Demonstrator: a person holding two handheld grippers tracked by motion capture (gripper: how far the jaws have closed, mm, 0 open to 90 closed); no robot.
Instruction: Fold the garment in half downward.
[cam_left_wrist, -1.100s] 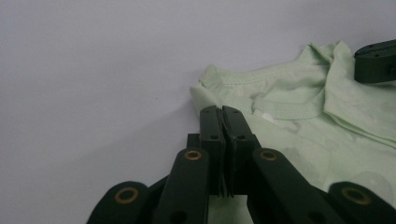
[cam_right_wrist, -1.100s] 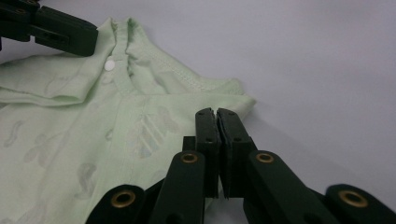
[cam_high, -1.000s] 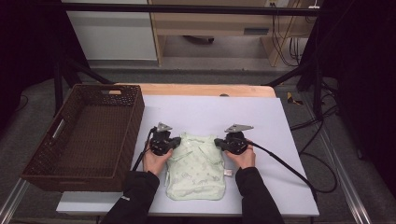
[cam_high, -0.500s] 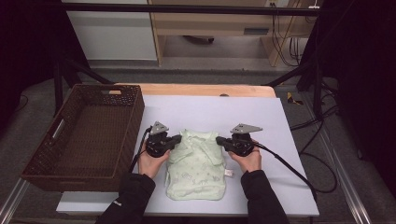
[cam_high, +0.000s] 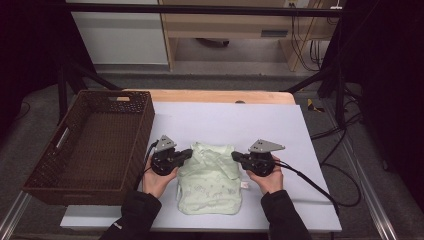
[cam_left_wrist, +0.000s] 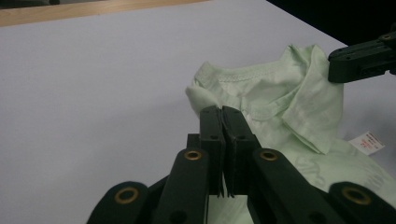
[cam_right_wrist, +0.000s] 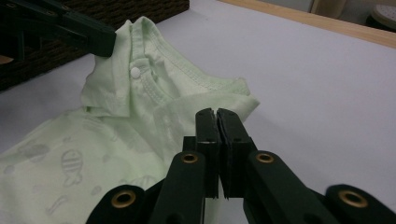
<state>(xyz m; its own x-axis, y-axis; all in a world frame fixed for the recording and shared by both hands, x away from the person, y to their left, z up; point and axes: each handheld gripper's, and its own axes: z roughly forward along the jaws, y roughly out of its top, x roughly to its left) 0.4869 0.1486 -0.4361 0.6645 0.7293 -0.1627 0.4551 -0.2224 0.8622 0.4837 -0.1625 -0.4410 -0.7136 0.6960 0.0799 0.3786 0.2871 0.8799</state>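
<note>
High view: my left gripper (cam_high: 189, 152) and right gripper (cam_high: 235, 156) pinch the soft, light green shirt (cam_high: 210, 185) at its shoulders.

Pale green shirt (cam_high: 209, 182) lies near edge of table (cam_high: 225, 120); left gripper (cam_high: 186, 154) & right gripper (cam_high: 238, 157) pinch its far corners. Brown basket (cam_high: 140, 125) sits left.

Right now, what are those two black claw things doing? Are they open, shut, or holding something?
Left gripper: shut, pinching one top corner of the pale green shirt.
Right gripper: shut, pinching the shirt's other top corner.
</note>
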